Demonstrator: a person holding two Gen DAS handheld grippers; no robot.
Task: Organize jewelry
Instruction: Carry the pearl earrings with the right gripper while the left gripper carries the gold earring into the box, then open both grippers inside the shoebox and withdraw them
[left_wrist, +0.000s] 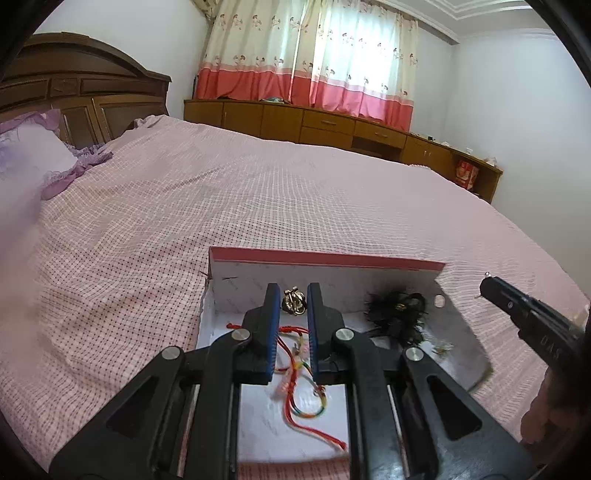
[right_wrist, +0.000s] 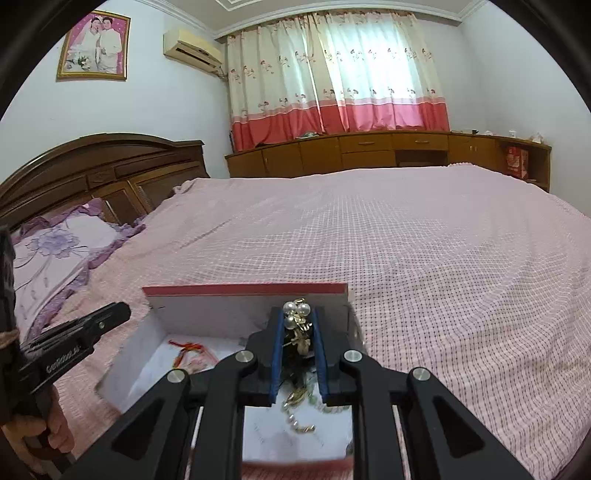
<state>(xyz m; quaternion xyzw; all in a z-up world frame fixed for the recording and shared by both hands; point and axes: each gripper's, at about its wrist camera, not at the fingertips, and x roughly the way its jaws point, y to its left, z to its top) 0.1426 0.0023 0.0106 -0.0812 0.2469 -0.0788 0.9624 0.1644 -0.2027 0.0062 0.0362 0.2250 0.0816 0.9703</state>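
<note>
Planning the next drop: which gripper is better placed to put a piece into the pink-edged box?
Right: the right gripper clamps a pearl ornament by the box; the left gripper is shut, empty.

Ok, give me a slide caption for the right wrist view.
Right gripper over the open pink-rimmed box on the bed, pearl jewelry between its fingers.

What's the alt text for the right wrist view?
The right tongs, nearly shut, grip a gold piece with pearls above an open pink-edged box on a pink checked bedspread. More jewelry lies in the box, including a red cord bracelet, and the left tongs show at the left edge.
</note>
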